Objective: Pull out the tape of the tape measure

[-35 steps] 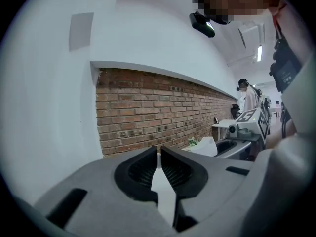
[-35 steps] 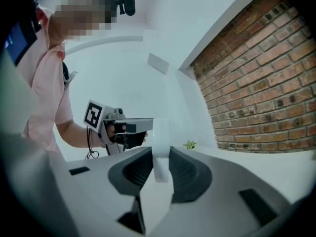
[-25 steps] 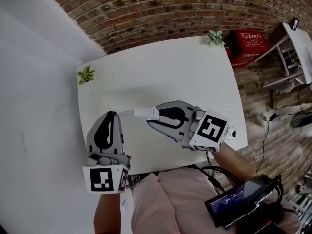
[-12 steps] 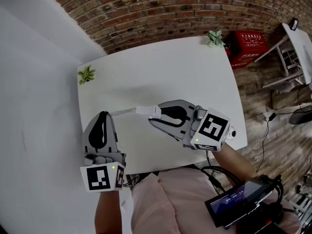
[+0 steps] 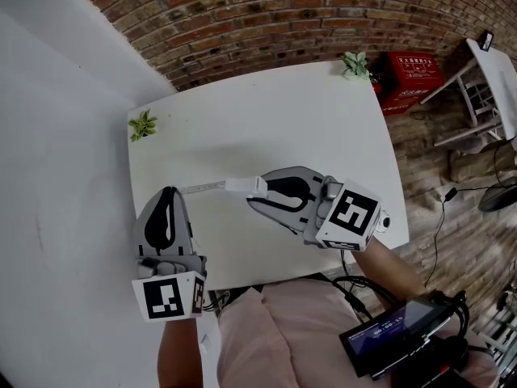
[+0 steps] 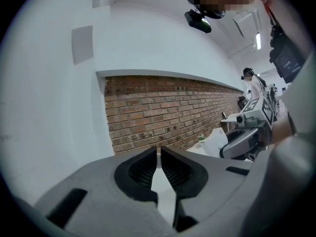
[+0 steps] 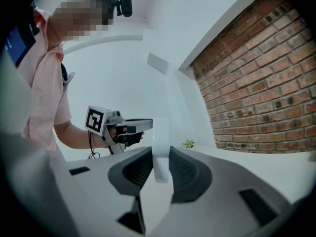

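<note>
right tongs (image 5: 258, 192) clamped on white tape measure (image 5: 244, 186); left tongs (image 5: 169, 194) pinching tape (image 5: 202, 188); red box (image 5: 412, 73) lettering unreadable

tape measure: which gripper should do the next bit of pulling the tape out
Left: the left gripper has its jaws pinched on the tape end, free to draw away; the right gripper clamps the white case.

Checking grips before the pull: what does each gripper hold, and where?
Right gripper: tape measure's white case, across its faces. Left gripper: end of the tape.
</note>
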### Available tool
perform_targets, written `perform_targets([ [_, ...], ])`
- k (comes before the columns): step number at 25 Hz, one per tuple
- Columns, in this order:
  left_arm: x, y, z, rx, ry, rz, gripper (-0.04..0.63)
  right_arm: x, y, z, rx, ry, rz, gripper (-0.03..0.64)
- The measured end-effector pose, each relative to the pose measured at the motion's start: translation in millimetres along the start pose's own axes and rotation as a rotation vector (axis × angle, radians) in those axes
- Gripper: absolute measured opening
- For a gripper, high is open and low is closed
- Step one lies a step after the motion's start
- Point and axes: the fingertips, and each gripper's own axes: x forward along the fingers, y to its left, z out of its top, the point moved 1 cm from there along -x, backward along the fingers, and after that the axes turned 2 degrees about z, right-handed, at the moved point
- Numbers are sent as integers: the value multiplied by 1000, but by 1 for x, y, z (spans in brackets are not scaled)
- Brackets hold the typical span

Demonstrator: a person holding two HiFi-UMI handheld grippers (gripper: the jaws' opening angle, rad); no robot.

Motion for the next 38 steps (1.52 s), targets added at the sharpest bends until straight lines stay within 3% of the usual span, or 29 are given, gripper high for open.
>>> perform_targets([
  [13, -3, 18, -2, -11, 8, 45, 32, -11, -8, -1, -14, 4, -11, 98],
  [29, -13, 27, -3, 160, -39, 52, 32, -24, -10, -3, -58, 28, 72, 98],
  [38, -14, 26, -4, 192, -38, 44, 32, -24, -6, -7, -84, 76, 95, 98],
])
